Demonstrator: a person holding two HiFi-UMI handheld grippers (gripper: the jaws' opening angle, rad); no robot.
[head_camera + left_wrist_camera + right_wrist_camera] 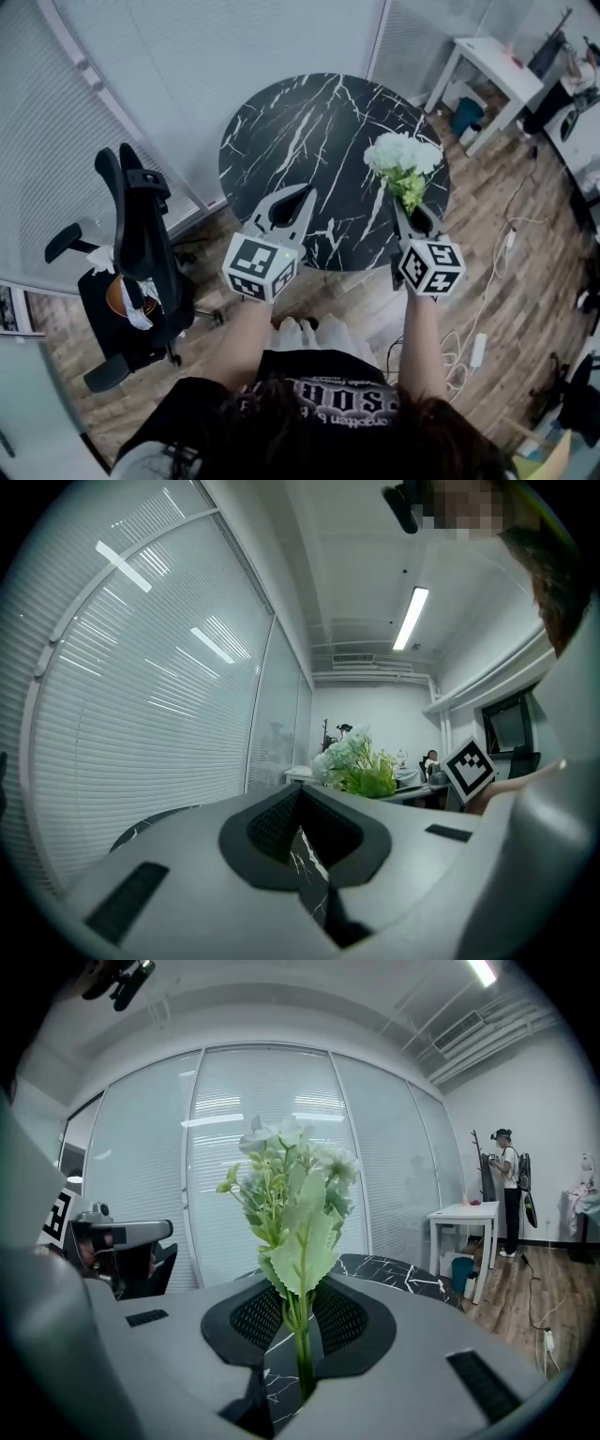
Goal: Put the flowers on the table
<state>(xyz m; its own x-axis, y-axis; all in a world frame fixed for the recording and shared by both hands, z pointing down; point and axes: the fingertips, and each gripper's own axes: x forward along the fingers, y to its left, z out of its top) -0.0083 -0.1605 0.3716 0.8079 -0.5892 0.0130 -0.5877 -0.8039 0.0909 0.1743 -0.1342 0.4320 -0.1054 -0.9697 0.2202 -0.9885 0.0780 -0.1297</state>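
A bunch of white flowers with green leaves stands upright over the right part of a round black marble table. My right gripper is shut on its thin green stem. In the right gripper view the flowers rise straight up from between the dark pads, held above the table. My left gripper hovers over the table's near edge, jaws closed together with nothing in them. In the left gripper view, the flowers show ahead to the right beyond the left gripper.
A black office chair stands left of the table, beside a glass wall with blinds. A small white table with a blue bin under it is at the far right. Cables and a power strip lie on the wooden floor. A person stands by the far wall.
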